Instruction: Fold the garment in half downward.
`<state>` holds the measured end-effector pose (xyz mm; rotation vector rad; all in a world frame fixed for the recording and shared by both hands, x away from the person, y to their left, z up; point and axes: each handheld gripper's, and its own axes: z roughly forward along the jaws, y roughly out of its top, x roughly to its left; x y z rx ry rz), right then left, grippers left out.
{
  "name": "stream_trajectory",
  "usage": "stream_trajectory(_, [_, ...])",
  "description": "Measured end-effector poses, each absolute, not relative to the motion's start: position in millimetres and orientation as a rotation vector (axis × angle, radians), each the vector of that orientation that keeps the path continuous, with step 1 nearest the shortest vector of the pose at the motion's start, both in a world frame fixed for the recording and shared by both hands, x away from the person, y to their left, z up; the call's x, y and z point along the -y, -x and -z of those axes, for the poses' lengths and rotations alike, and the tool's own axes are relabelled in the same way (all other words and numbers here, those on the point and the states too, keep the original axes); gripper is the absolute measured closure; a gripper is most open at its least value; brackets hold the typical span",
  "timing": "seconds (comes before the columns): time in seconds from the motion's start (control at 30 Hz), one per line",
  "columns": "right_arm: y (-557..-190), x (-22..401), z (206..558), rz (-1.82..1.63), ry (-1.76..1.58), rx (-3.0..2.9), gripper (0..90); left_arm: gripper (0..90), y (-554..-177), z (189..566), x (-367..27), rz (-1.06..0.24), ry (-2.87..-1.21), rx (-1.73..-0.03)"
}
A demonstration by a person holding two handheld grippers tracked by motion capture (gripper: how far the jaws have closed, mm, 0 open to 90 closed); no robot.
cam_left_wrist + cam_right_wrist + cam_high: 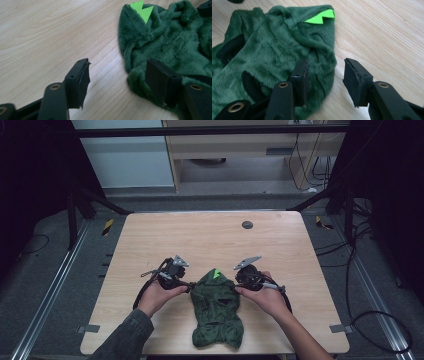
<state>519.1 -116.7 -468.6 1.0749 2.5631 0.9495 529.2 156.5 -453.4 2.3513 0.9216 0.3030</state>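
Lying flat on the counter (210,240), the green garment (216,312) sits between both tools. The left hand-held gripper (120,82) gapes, one jaw over its edge; the right hand-held gripper (325,80) gapes too, apparently straddling the opposite edge.

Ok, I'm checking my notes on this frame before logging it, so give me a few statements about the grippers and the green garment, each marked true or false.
1. The left gripper is open, one jaw over bare wood and one at the edge of the green fleece garment. True.
2. The right gripper is clamped shut on the fabric. False: its jaws stand apart at the garment's edge.
3. The garment has bright green spikes at its far end. True.
4. The garment lies at the far edge of the table. False: it lies at the near edge, between the person's hands.
5. A dark round disc sits on the far part of the table. True.
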Motion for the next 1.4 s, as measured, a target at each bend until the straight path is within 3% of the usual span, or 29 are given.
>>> stream_trajectory(0.63, [-535,104,485,-0.919,-1.105,-2.608,60.4,45.6,-539,471,-144,-0.243,-2.390,-0.933])
stream_trajectory(0.93, [-532,99,486,-0.899,-1.046,-2.632,81.6,49.7,-540,474,-141,-0.233,-2.400,-0.926])
stream_trajectory(1.13, [-532,100,486,-0.909,-1.065,-2.633,82.7,50.1,-540,478,-141,-0.221,-2.401,-0.933])
stream_trajectory(1.3, [-532,101,487,-0.922,-1.066,-2.630,82.6,61.4,-539,480,-141,-0.168,-2.388,-0.920])
stream_trajectory(1.4, [-533,101,487,-0.922,-1.065,-2.630,82.6,73.2,-537,481,-141,-0.134,-2.382,-0.906])
